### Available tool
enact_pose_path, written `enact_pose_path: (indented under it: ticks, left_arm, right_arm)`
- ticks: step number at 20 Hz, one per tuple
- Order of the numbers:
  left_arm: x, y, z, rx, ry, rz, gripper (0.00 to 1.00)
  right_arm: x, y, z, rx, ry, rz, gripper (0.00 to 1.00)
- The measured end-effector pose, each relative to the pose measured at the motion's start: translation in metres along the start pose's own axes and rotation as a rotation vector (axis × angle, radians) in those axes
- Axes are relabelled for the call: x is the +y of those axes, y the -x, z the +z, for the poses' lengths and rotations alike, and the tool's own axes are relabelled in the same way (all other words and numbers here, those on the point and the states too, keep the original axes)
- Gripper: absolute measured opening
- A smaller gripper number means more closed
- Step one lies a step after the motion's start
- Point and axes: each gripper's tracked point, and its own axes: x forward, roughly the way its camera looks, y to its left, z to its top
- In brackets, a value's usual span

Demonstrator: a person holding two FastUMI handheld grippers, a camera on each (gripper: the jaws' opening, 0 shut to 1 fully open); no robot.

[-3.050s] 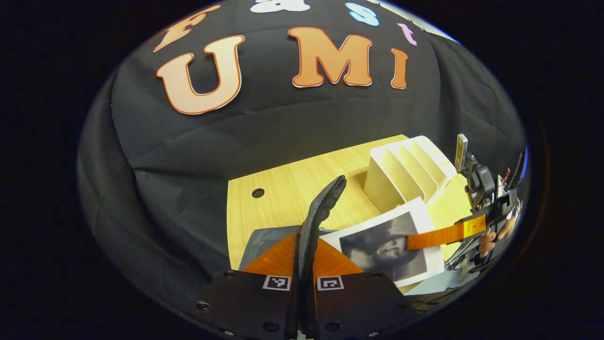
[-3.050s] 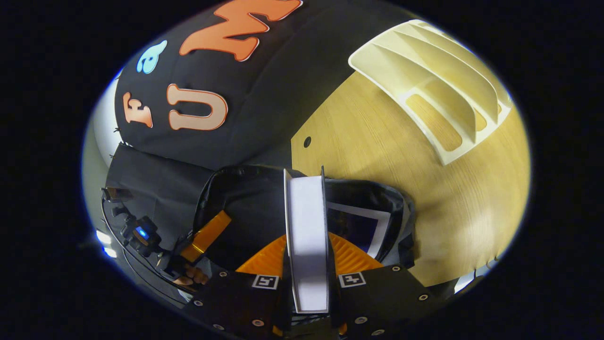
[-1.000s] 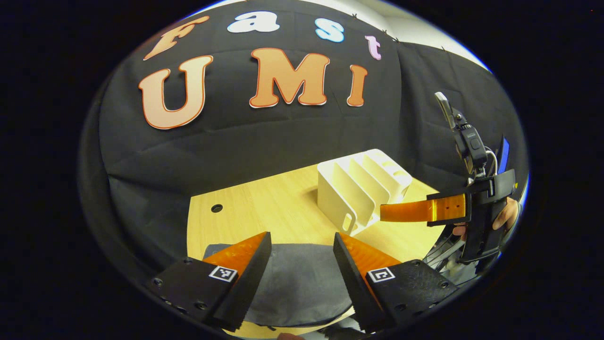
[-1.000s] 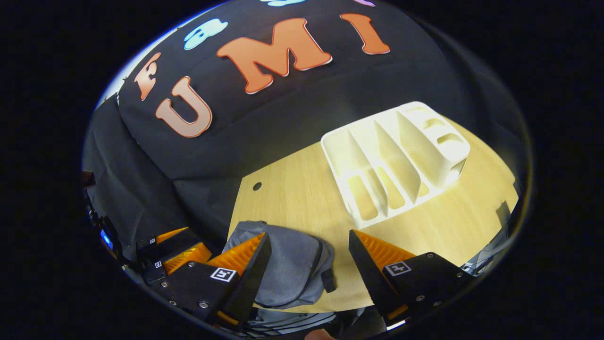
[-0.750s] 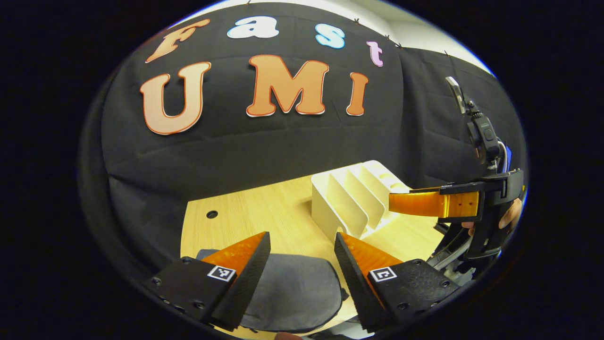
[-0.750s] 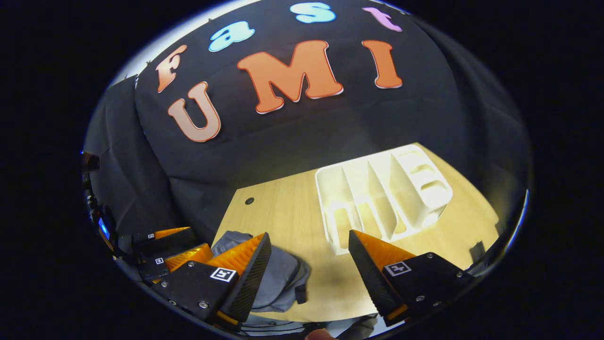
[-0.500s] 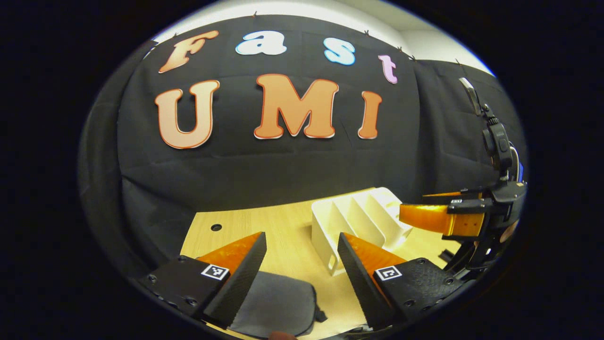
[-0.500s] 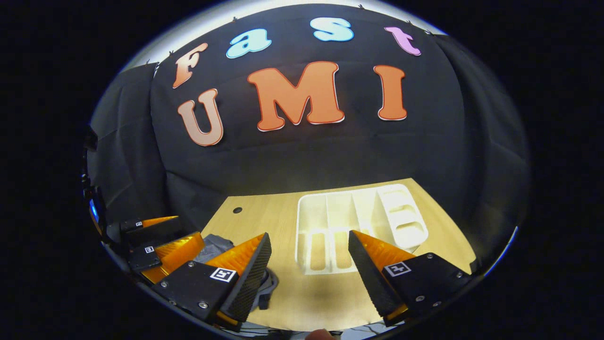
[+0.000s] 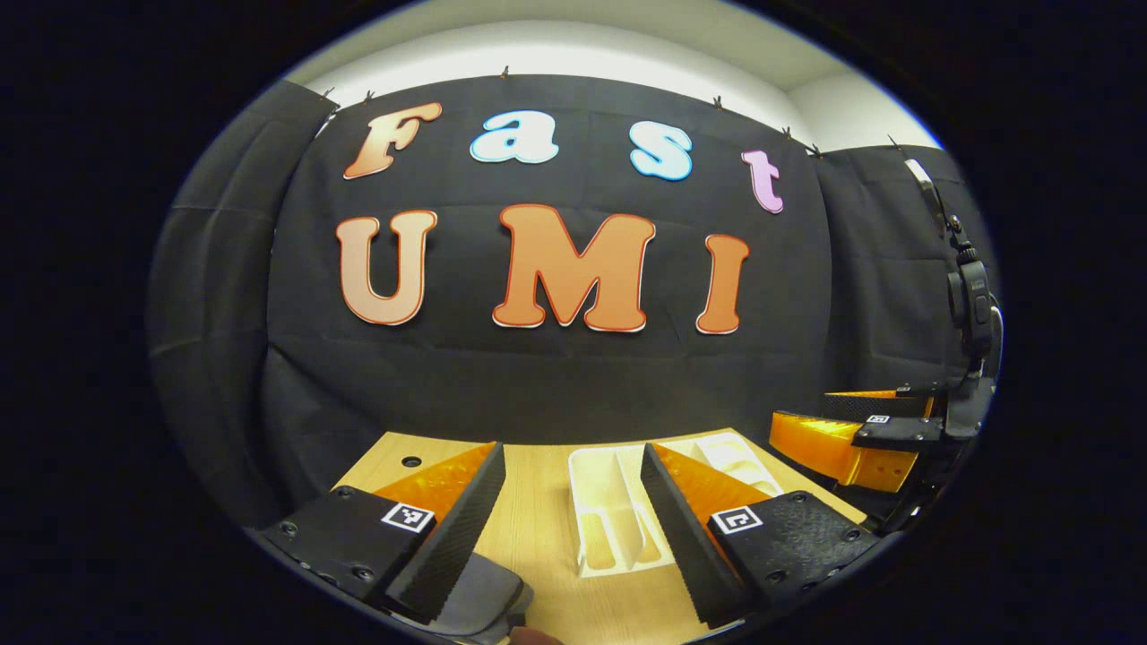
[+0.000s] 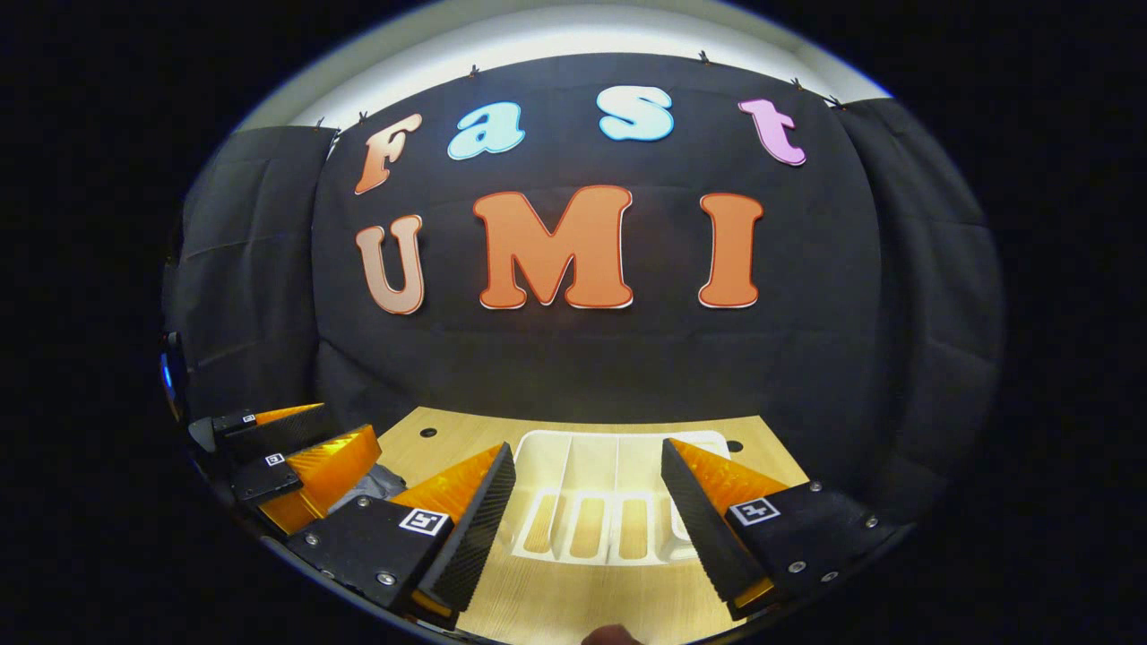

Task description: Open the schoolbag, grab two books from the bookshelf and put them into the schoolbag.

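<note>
The left gripper (image 9: 572,502) and the right gripper (image 10: 587,502) both hang with jaws wide and nothing between them, above the wooden table (image 10: 573,600). The white bookshelf (image 10: 591,515) stands ahead of both. The grey schoolbag (image 9: 479,596) lies left of the bookshelf, beneath the left gripper's left finger.
</note>
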Motion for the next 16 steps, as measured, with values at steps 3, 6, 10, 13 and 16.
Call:
enact_pose_path:
  ticks: [3, 6, 10, 13, 16]
  left_arm:
    - [-0.009, 0.014, 0.017, -0.054, -0.006, 0.055, 0.96]
    - [-0.021, 0.024, 0.02, -0.092, -0.003, 0.072, 0.97]
    - [-0.023, 0.032, 0.021, -0.15, -0.038, 0.102, 0.94]
    - [-0.026, 0.033, 0.016, -0.153, -0.049, 0.107, 0.94]
    - [-0.03, 0.035, 0.016, -0.173, -0.052, 0.105, 0.96]
  right_arm:
    - [-0.005, 0.007, 0.007, -0.034, 0.009, 0.018, 0.98]
    - [-0.009, 0.013, 0.004, -0.046, 0.011, 0.024, 0.97]
    - [-0.013, 0.02, 0.005, -0.084, 0.014, 0.035, 0.98]
    - [-0.013, 0.023, 0.003, -0.108, 0.009, 0.049, 0.97]
    - [-0.017, 0.027, 0.004, -0.139, 0.027, 0.042, 0.97]
